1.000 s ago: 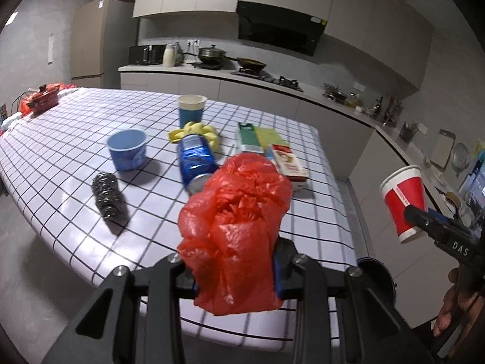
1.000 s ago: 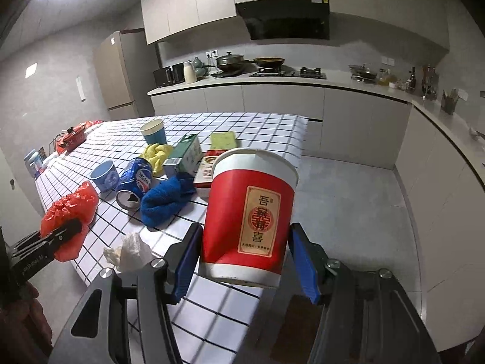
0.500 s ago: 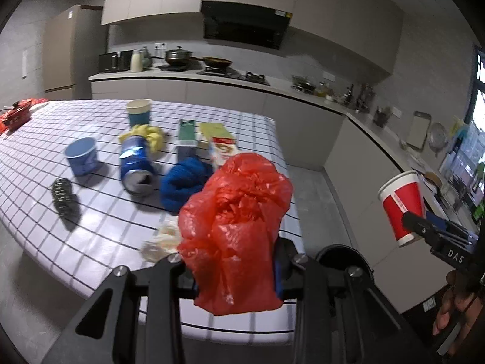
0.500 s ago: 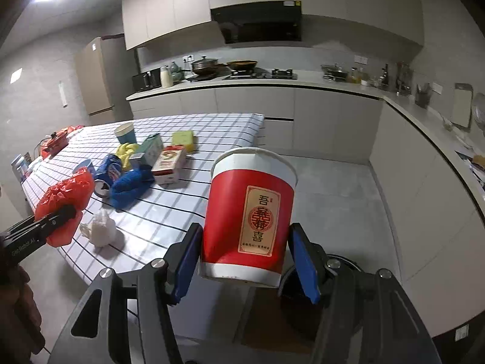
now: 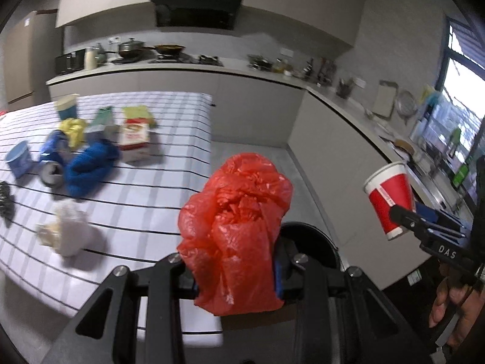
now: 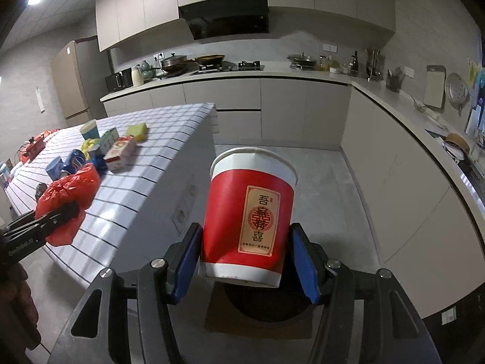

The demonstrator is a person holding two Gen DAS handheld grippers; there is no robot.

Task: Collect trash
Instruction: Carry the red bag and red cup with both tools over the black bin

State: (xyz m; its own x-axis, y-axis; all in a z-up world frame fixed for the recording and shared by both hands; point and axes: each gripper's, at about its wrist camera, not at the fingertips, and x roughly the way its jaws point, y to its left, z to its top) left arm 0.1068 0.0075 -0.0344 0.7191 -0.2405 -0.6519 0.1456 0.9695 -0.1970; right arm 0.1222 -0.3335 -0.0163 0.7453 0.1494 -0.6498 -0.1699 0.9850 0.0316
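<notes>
My left gripper point(image 5: 235, 268) is shut on a crumpled red plastic bag point(image 5: 236, 227), held past the table's right end above a black trash bin point(image 5: 315, 242) on the floor. The bag also shows in the right wrist view point(image 6: 68, 200). My right gripper point(image 6: 247, 257) is shut on a red and white paper cup point(image 6: 250, 221), held upright over the same dark bin point(image 6: 266, 306). The cup shows in the left wrist view point(image 5: 389, 200) at the right.
The white tiled table point(image 5: 145, 188) holds a white crumpled wad point(image 5: 65, 233), a blue cloth point(image 5: 89, 166), a blue can point(image 5: 53, 163), a carton point(image 5: 135, 139), a blue cup point(image 5: 19, 157) and other litter. Kitchen counters point(image 6: 394, 139) run along the back and right.
Both grippers have swung right, away from the table and out over the floor. The black bin has come into view under them. Both holds are unchanged.
</notes>
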